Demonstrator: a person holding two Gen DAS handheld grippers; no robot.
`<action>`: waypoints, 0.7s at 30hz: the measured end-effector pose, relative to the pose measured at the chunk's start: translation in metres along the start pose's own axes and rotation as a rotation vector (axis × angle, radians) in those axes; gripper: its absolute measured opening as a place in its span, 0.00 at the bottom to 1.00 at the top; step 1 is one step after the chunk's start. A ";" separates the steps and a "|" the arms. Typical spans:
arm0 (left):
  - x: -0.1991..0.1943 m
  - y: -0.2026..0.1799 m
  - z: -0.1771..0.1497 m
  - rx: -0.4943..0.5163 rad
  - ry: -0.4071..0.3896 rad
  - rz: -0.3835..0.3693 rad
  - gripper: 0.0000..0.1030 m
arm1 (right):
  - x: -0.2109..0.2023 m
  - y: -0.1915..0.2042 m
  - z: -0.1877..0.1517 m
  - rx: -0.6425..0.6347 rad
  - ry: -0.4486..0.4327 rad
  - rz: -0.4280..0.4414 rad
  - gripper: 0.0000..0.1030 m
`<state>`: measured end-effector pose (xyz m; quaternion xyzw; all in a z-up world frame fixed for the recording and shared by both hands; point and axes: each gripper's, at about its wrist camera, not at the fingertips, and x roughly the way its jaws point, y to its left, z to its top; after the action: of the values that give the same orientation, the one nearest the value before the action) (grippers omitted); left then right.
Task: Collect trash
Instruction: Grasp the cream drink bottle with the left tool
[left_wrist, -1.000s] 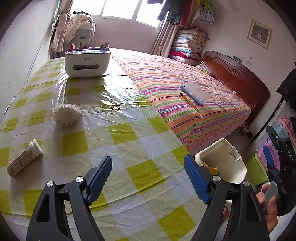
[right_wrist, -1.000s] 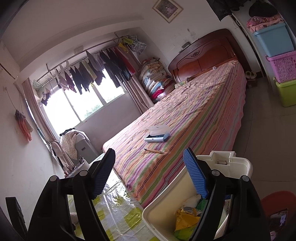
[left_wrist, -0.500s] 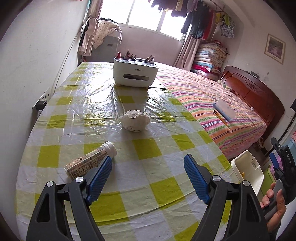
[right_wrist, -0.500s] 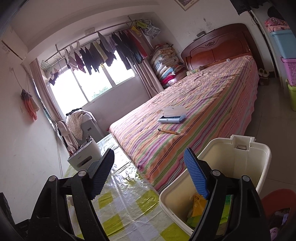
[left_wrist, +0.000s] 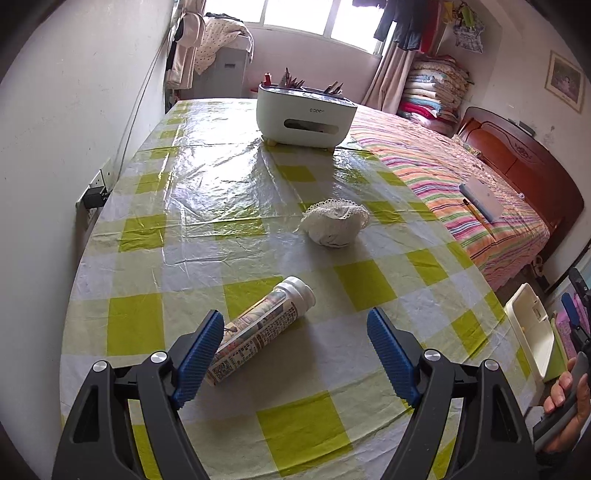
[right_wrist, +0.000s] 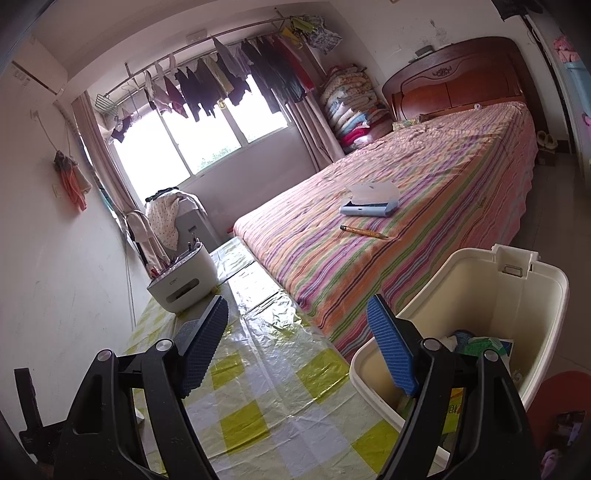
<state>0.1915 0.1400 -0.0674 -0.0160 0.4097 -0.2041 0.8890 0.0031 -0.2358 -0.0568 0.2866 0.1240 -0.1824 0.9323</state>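
Left gripper (left_wrist: 295, 354) open, nothing between the pads. Bottle (left_wrist: 260, 330) lies diagonally at lower centre of frame, touching the left pad. I should shift left, straddle its label, then close. Right gripper (right_wrist: 297, 347) open, empty, beside the bin (right_wrist: 535, 295).
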 end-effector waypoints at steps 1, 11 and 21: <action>0.004 0.004 0.002 -0.013 0.009 -0.013 0.75 | 0.001 0.001 -0.001 -0.002 0.004 0.002 0.74; 0.042 0.025 0.007 -0.072 0.136 -0.013 0.75 | 0.010 0.006 -0.007 -0.012 0.054 0.015 0.74; 0.048 0.012 -0.003 -0.020 0.181 0.026 0.59 | 0.016 0.013 -0.011 -0.030 0.080 0.021 0.74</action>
<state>0.2214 0.1330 -0.1063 -0.0011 0.4903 -0.1889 0.8508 0.0219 -0.2238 -0.0648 0.2812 0.1610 -0.1589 0.9326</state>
